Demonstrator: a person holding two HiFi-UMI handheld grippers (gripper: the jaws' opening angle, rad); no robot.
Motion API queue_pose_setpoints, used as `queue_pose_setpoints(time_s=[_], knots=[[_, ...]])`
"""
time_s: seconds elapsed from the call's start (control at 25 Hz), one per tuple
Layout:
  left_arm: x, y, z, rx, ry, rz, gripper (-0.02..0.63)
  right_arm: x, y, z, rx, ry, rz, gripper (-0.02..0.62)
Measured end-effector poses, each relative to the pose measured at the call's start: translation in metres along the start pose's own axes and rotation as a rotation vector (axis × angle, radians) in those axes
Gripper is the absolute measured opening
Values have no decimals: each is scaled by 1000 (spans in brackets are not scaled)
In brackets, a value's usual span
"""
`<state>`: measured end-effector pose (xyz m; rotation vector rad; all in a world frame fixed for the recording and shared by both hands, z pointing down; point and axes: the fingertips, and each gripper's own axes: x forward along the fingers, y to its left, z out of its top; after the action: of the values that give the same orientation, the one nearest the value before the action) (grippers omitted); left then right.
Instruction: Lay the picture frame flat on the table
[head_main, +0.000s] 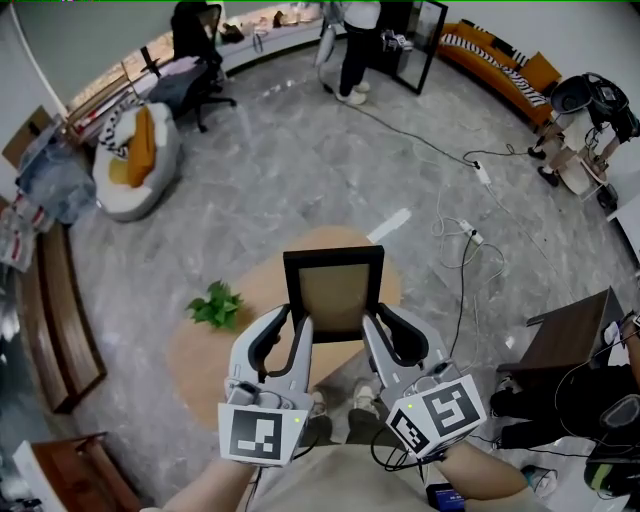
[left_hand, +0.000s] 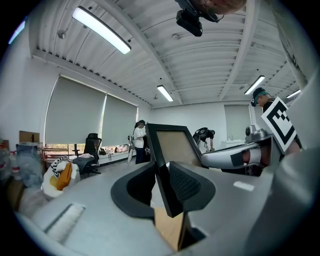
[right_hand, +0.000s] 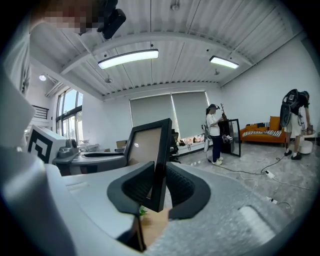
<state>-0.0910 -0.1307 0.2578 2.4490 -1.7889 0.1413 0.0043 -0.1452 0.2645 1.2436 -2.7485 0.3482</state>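
Observation:
A black picture frame (head_main: 334, 291) with a tan panel is held up above the round wooden table (head_main: 200, 365), its face toward me. My left gripper (head_main: 292, 328) is shut on the frame's lower left edge (left_hand: 162, 170). My right gripper (head_main: 374, 329) is shut on its lower right edge (right_hand: 159, 172). In both gripper views the black edge runs straight between the two pads. The frame's bottom corners are hidden by the jaws.
A small green plant (head_main: 216, 305) stands on the table to the left of the frame. Beyond lie a marble floor, cables (head_main: 470, 235), an office chair (head_main: 195, 80), a beanbag (head_main: 135, 160) and a person standing (head_main: 355, 45) at the back.

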Motion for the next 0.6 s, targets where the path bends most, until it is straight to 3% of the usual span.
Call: queue_pose_setpoints(time_s=[0.32, 0.6], knots=[[40, 2, -19, -70, 34, 59, 107, 23, -36, -11, -22, 51, 34, 74], [63, 13, -63, -134, 96, 102, 107, 51, -52, -44, -50, 133, 115, 74]])
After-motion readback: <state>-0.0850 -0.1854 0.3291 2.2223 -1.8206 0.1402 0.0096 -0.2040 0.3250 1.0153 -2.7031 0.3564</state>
